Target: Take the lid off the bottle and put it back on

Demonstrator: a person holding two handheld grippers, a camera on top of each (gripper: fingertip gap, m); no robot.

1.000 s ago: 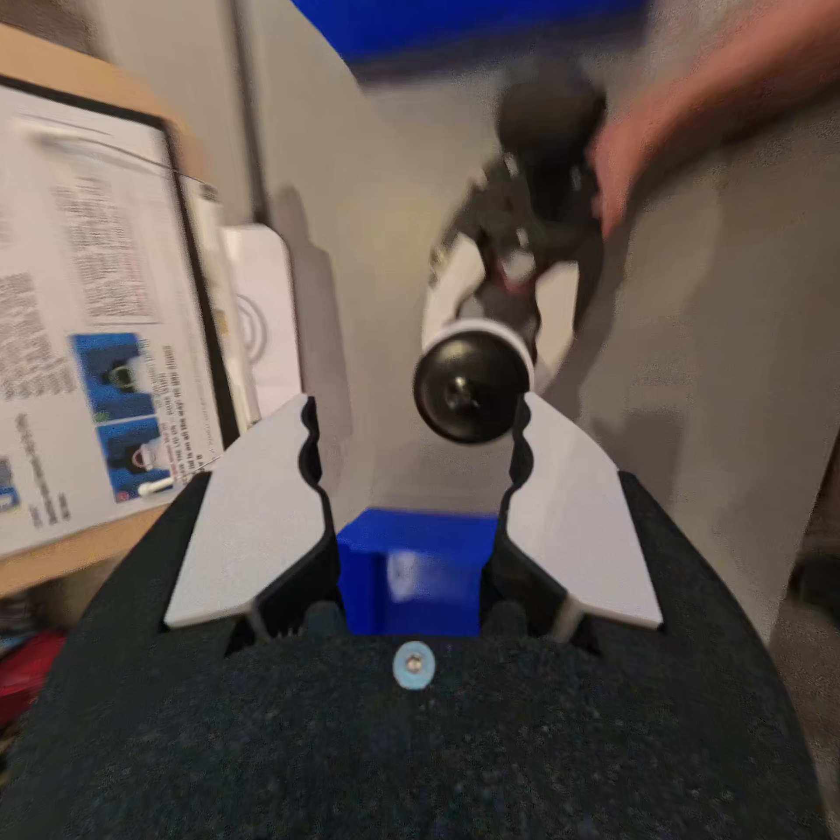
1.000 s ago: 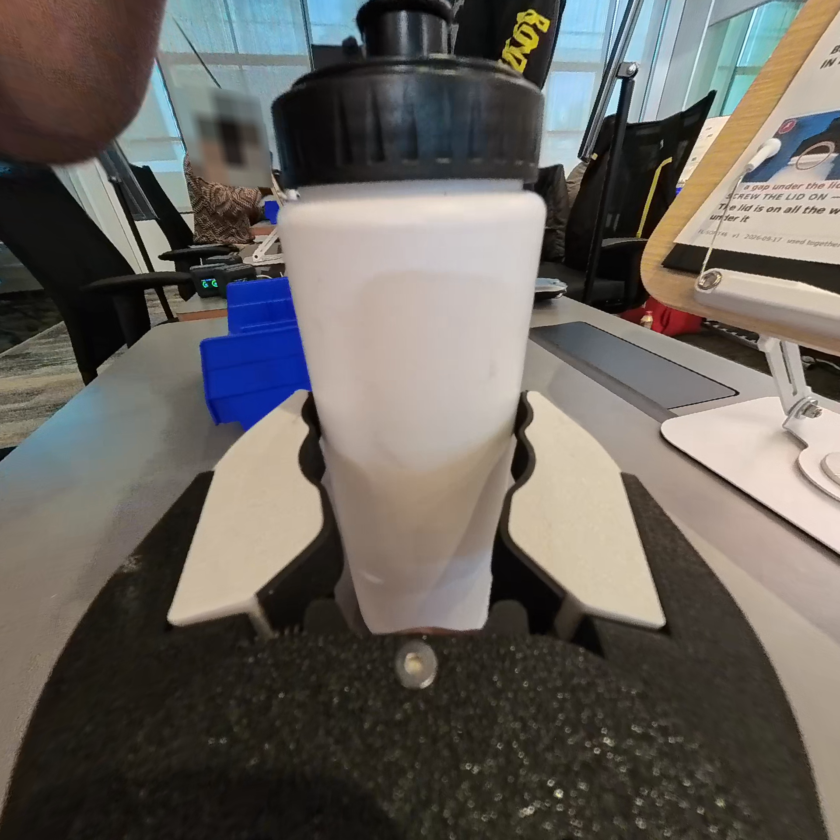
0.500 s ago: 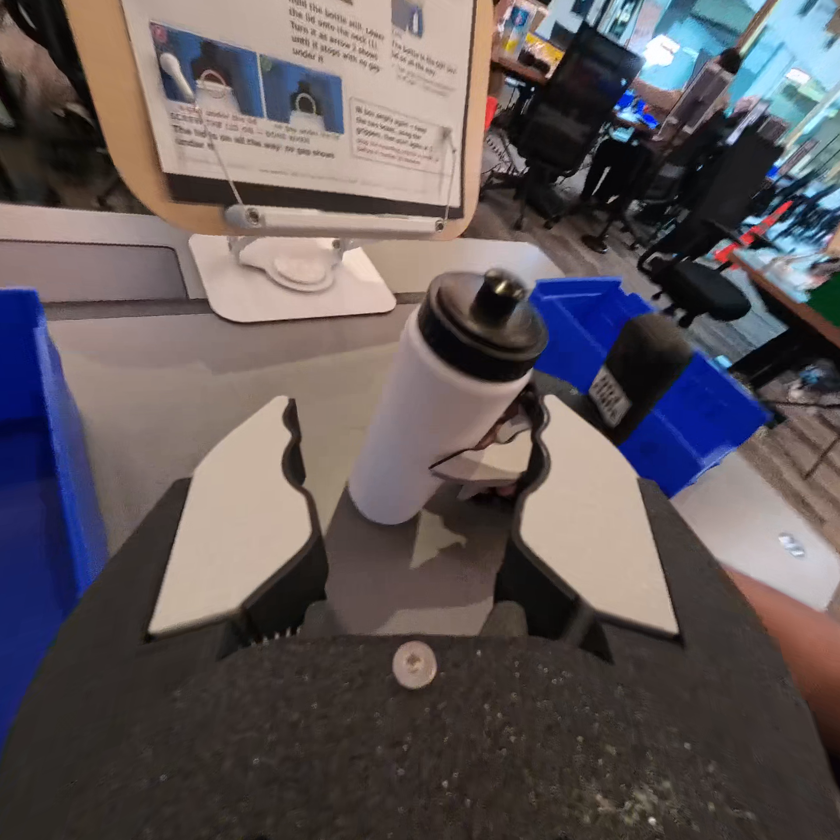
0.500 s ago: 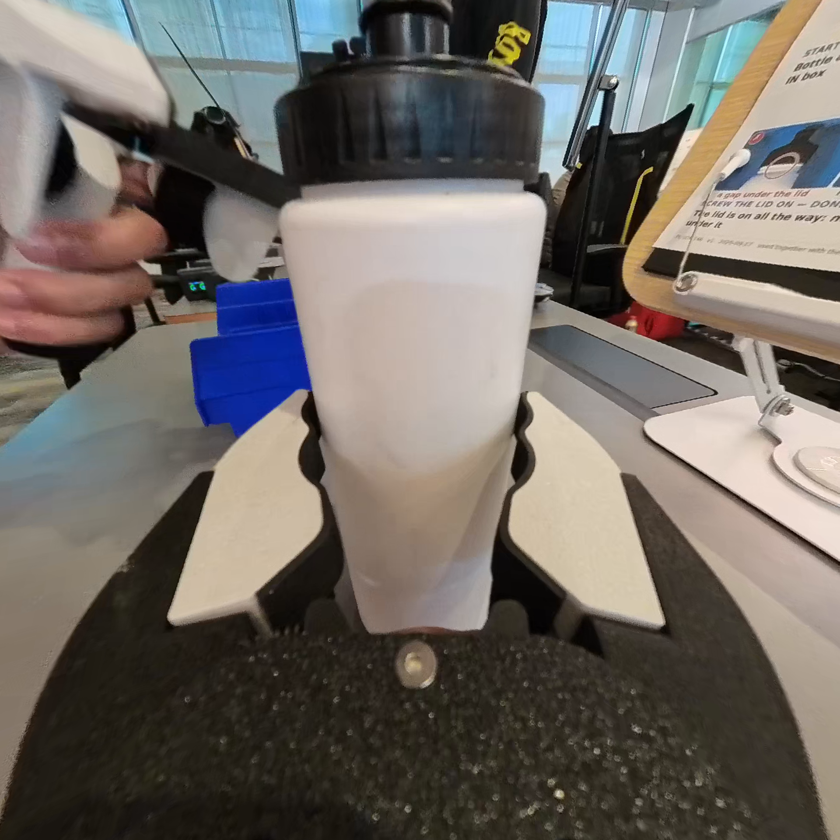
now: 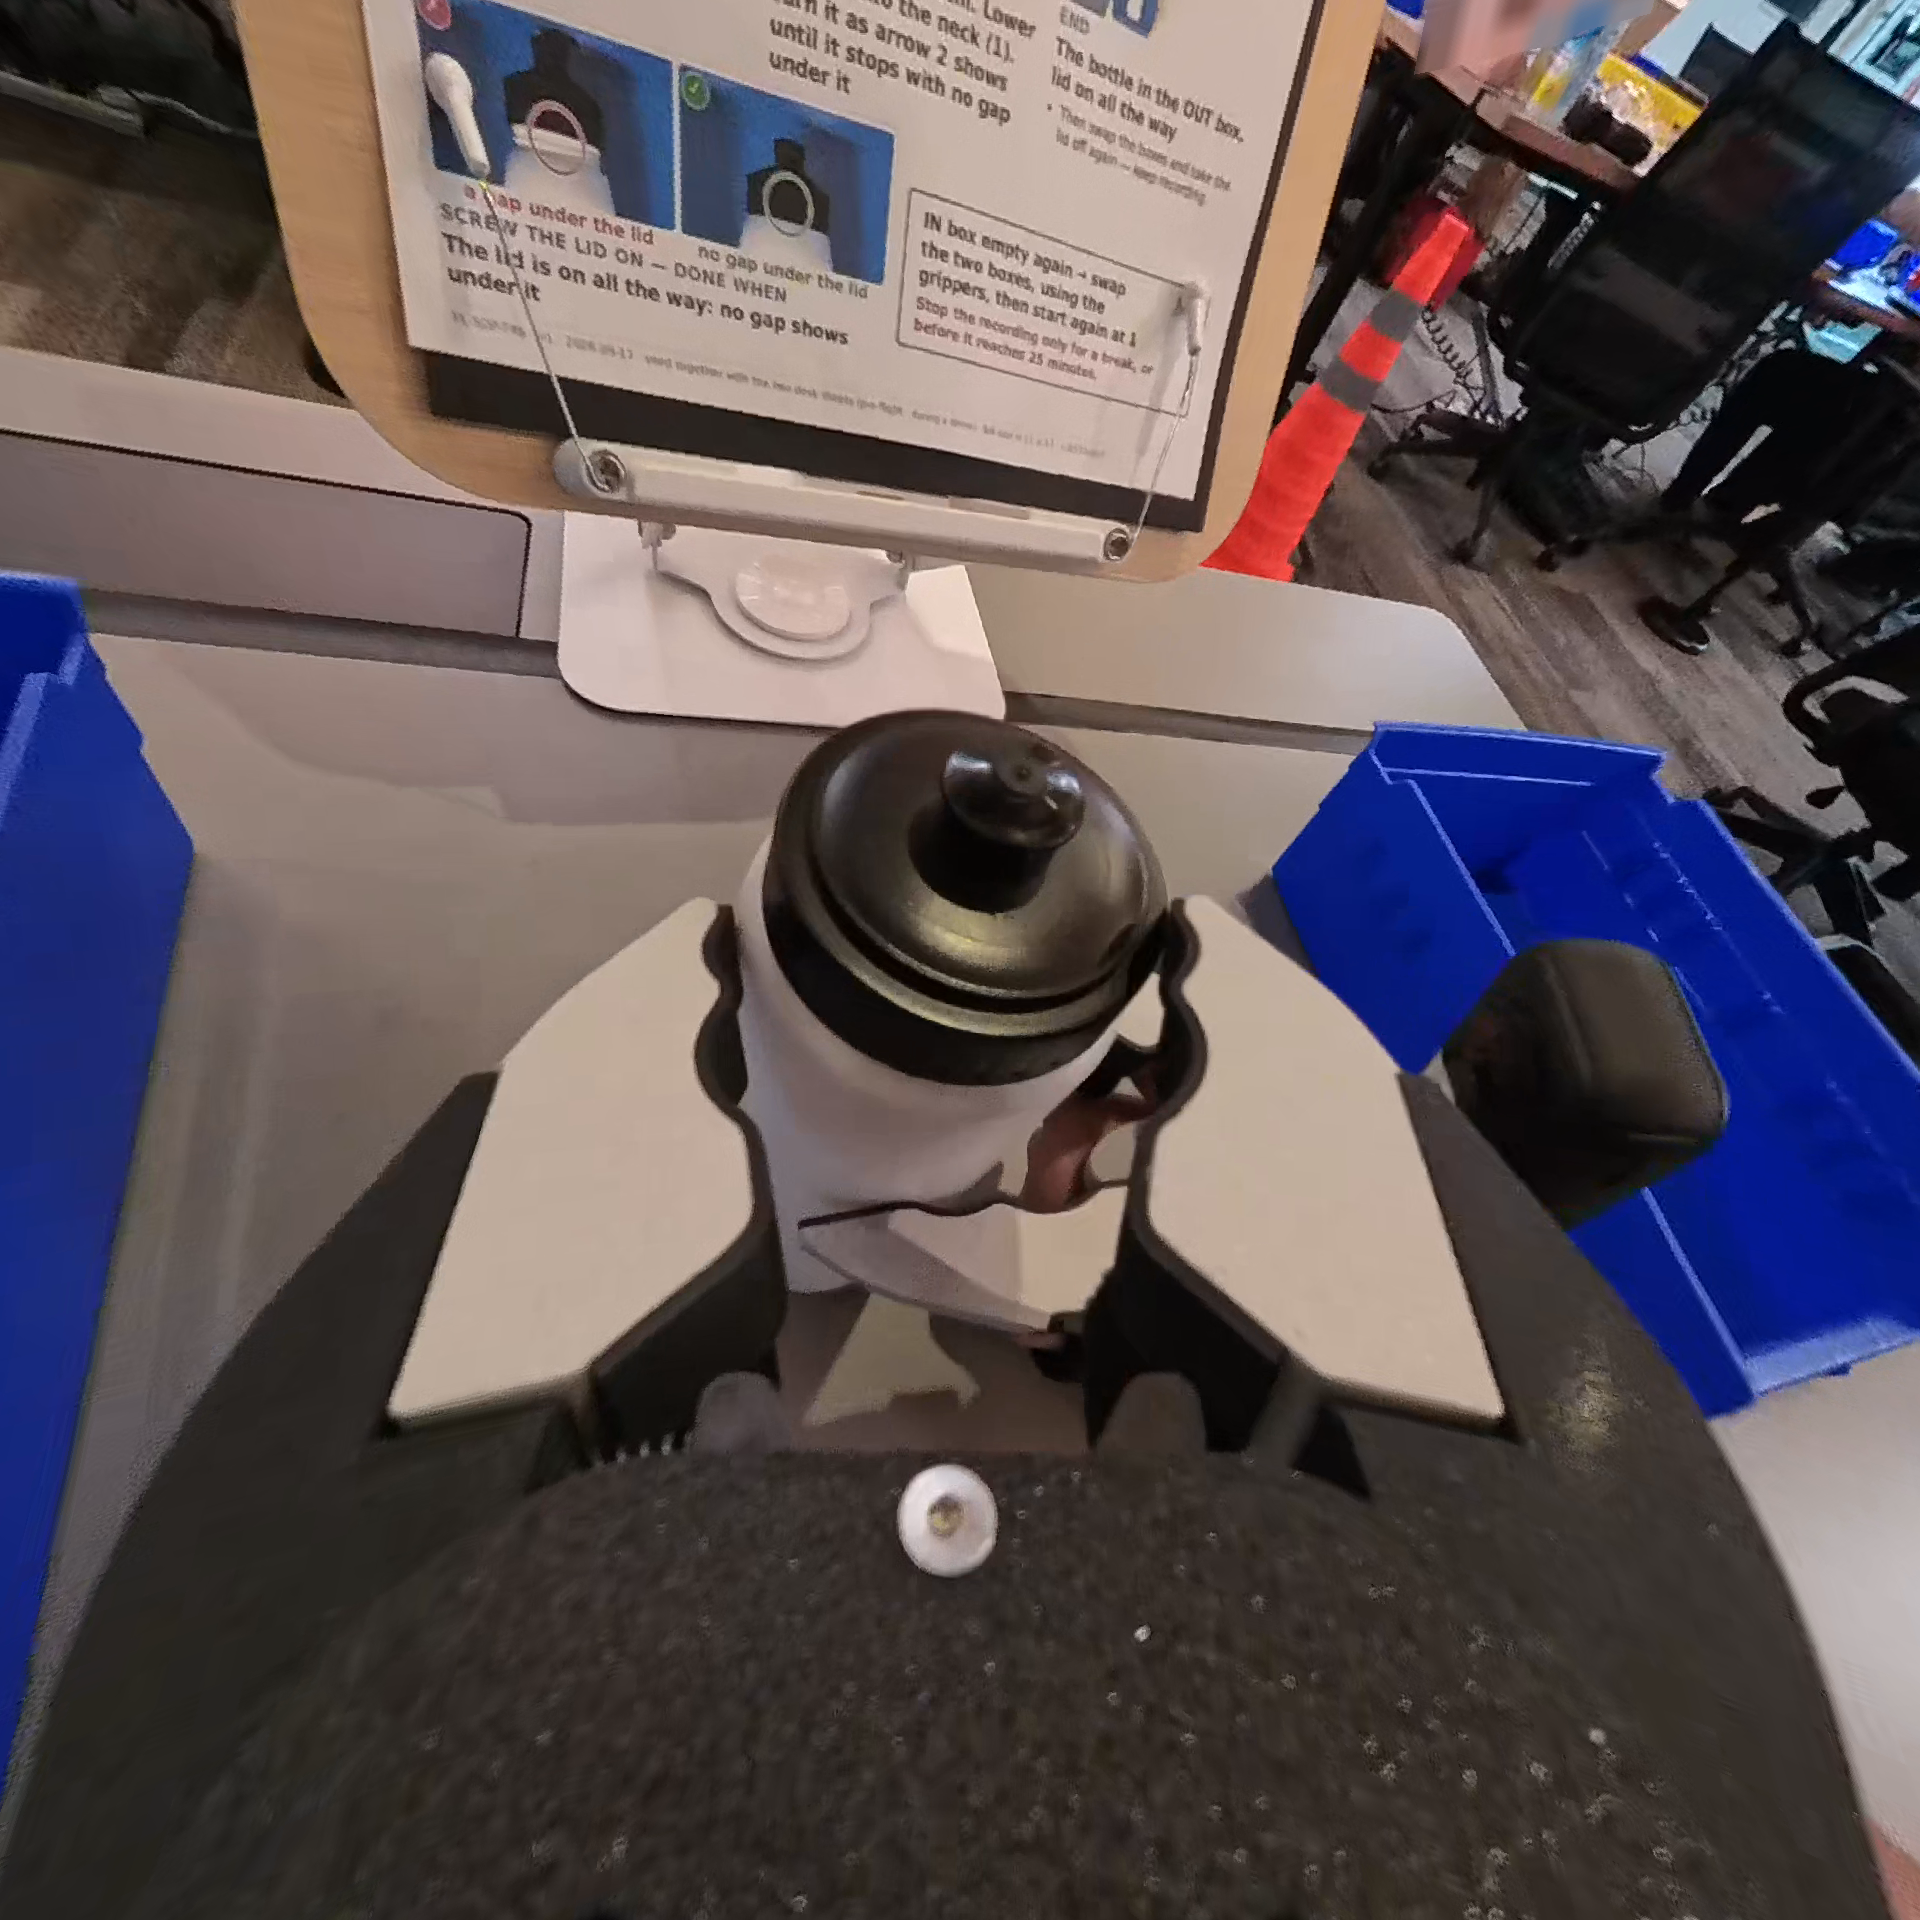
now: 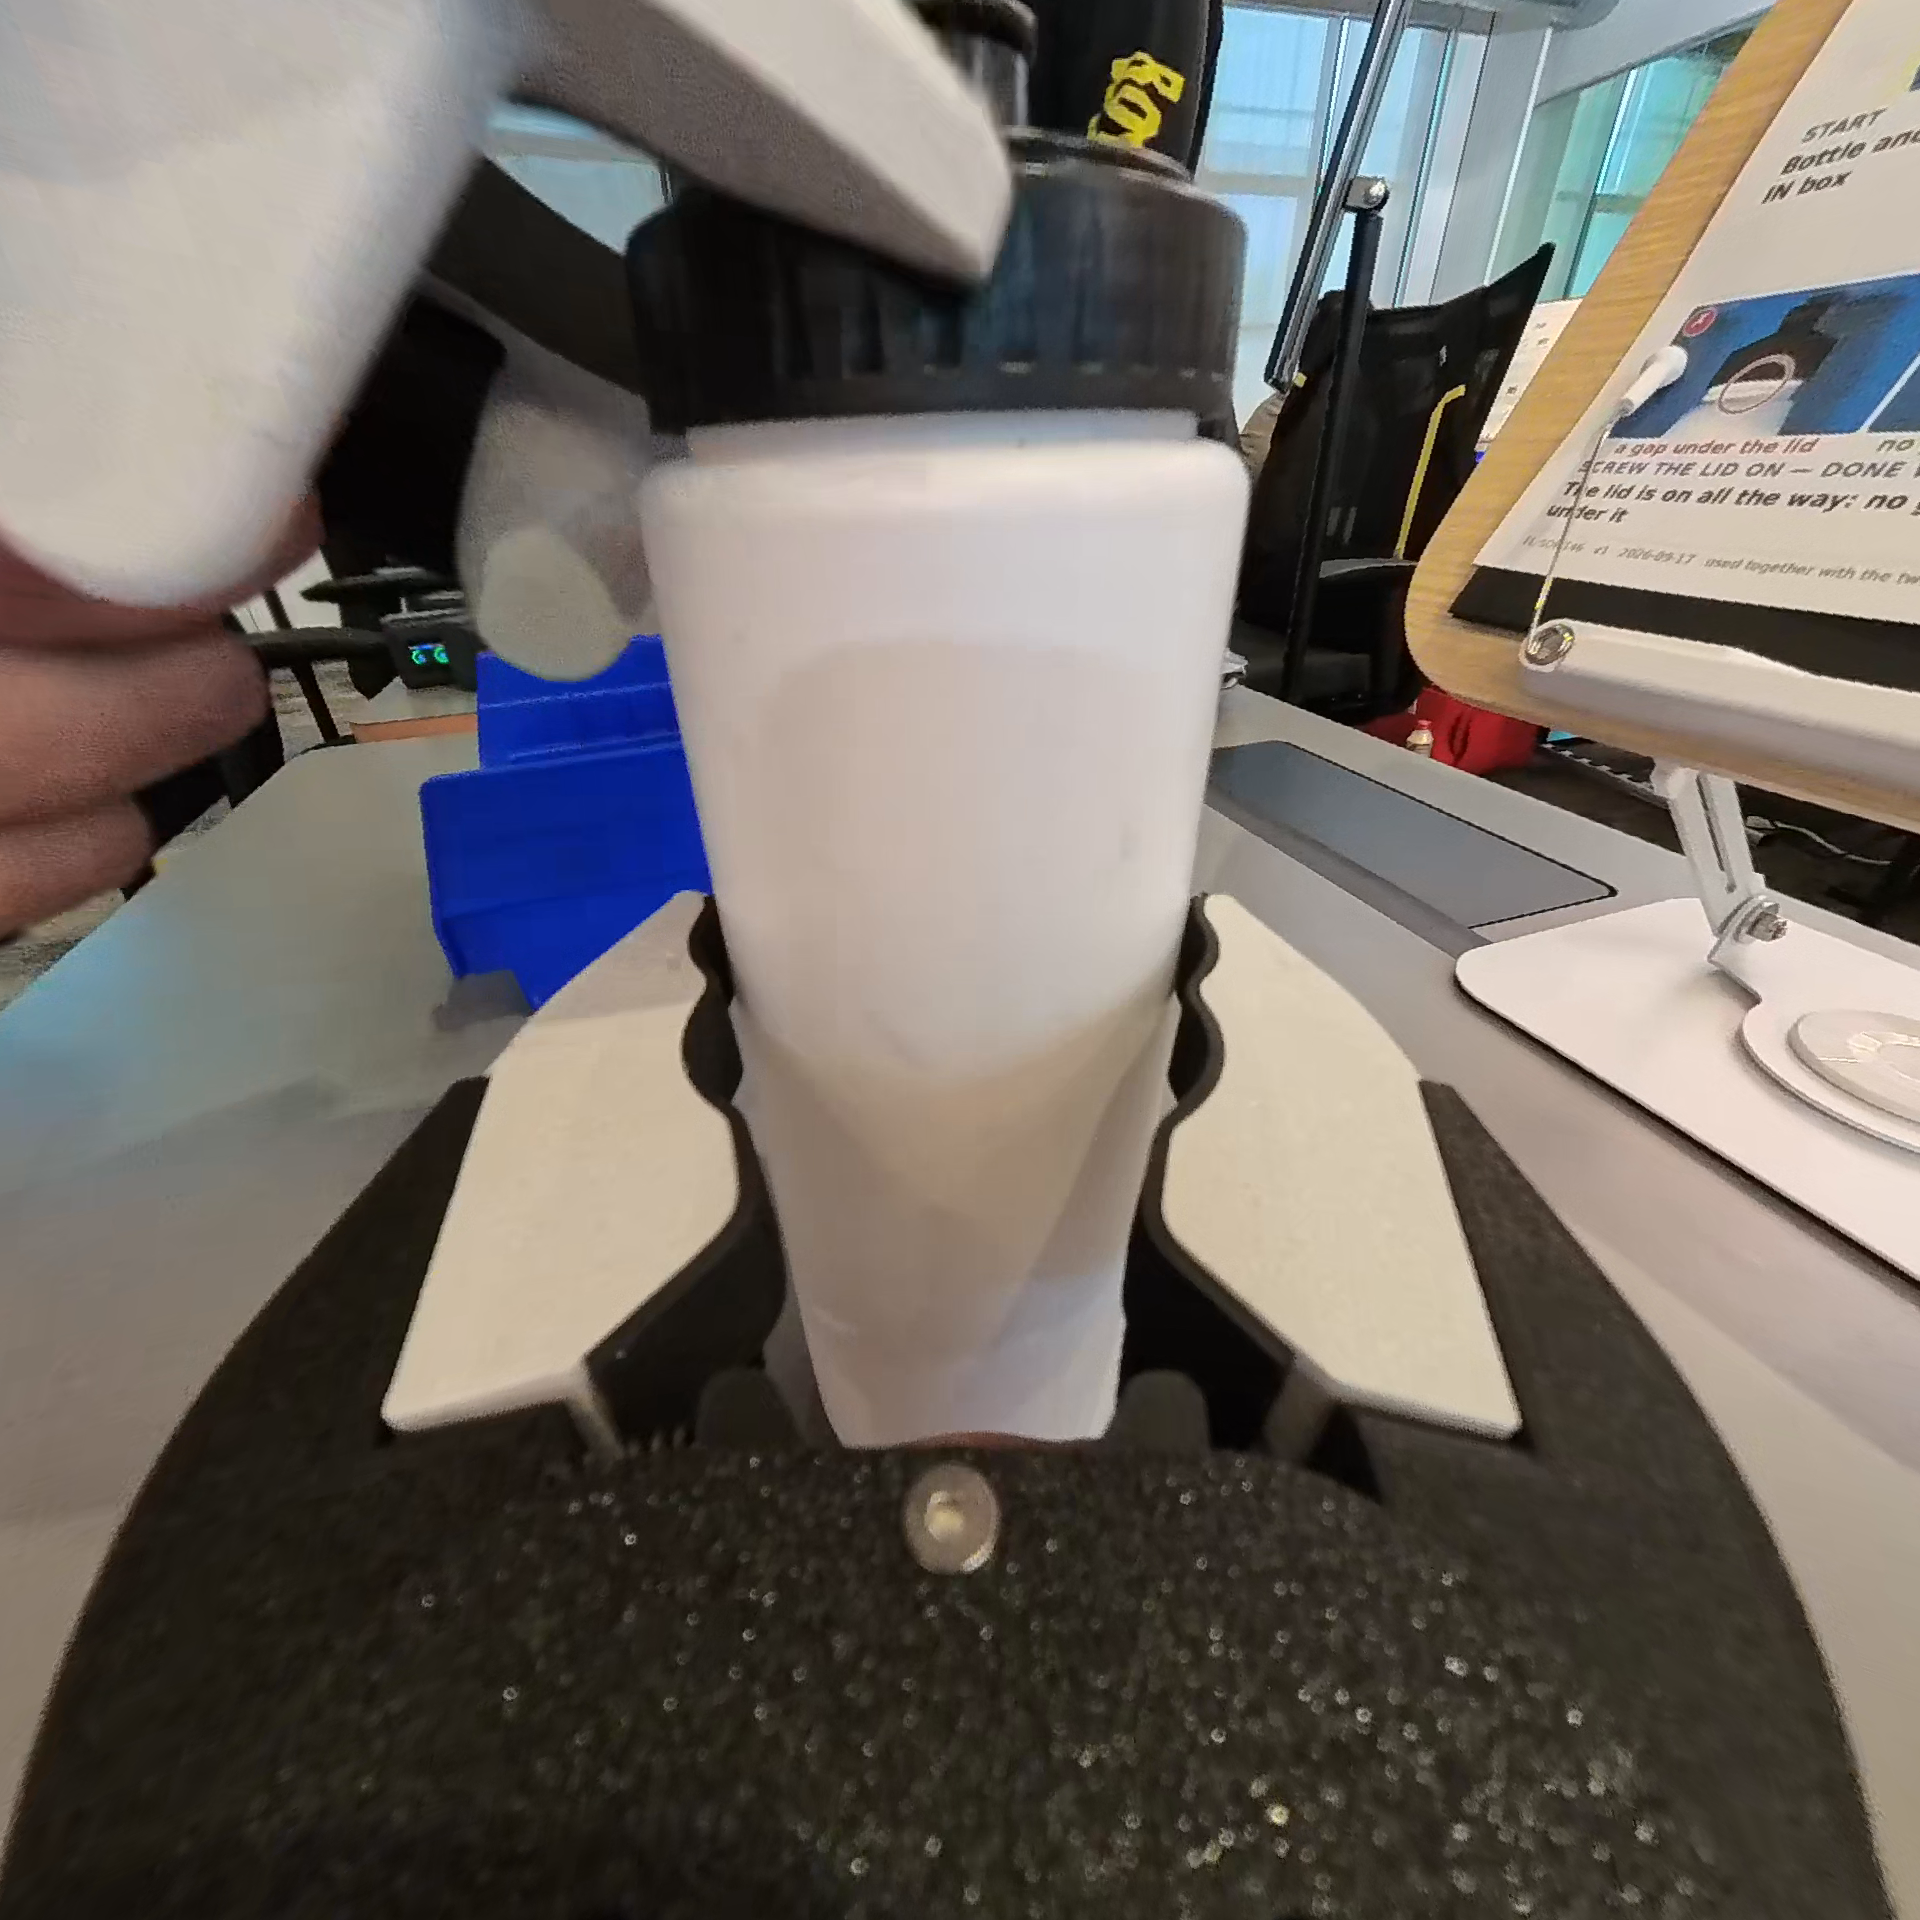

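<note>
A white bottle [image 6: 935, 727] with a black screw lid [image 6: 1101, 301] stands upright over the grey table [image 6: 260, 1039]. My right gripper [image 6: 956, 914] is shut on the bottle's lower body, with both pads pressed on its sides. In the left wrist view I look down on the lid [image 5: 956, 894] and the bottle's shoulder [image 5: 873, 1132]. My left gripper [image 5: 951, 914] reaches over the top and is shut on the lid, one pad on each side of its rim. One of its fingers [image 6: 790, 125] shows blurred against the lid in the right wrist view.
Blue bins stand to the left [image 5: 62, 935] and right [image 5: 1558, 935] of the bottle. An instruction board [image 5: 810, 208] on a white stand [image 5: 769, 634] is behind it. A hand [image 6: 104, 727] holds the left gripper. Office chairs and an orange cone [image 5: 1340, 395] are beyond the table.
My left gripper swung round, came down over the bottle's top and narrowed its jaws onto the lid. My right gripper kept the bottle in the same grasp.
</note>
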